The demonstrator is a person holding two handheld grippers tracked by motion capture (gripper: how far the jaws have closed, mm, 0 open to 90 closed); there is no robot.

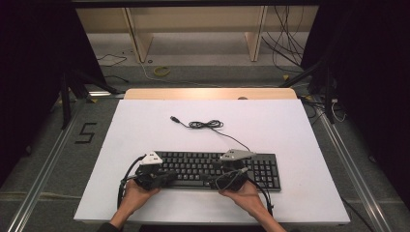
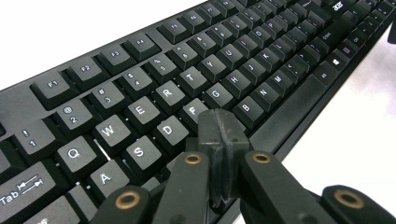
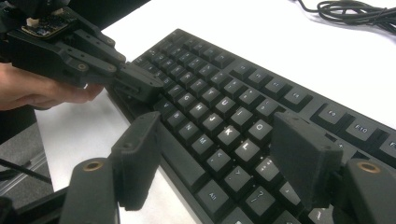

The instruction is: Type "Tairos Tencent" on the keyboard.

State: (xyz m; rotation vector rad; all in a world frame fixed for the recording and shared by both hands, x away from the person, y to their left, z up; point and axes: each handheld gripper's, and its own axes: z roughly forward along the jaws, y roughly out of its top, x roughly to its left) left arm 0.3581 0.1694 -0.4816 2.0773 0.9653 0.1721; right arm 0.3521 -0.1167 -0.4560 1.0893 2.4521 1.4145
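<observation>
Bright tabletop – dark surroundings (edges soft).

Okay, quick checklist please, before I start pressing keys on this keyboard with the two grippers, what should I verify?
1. Left gripper shut, for a narrow tip: ok, its jaws meet.
2. Left tip over one key: ok, it sits above the F/V area of the keyboard; contact cannot tell.
3. Right gripper shut for pressing: not ok, its jaws stand wide apart above the keys.
4. Keyboard flat on the white board: ok.
5. Cable away from the hands: ok, it lies coiled behind the keyboard.
6. Grippers apart from each other: ok, a gap shows between them.
</observation>
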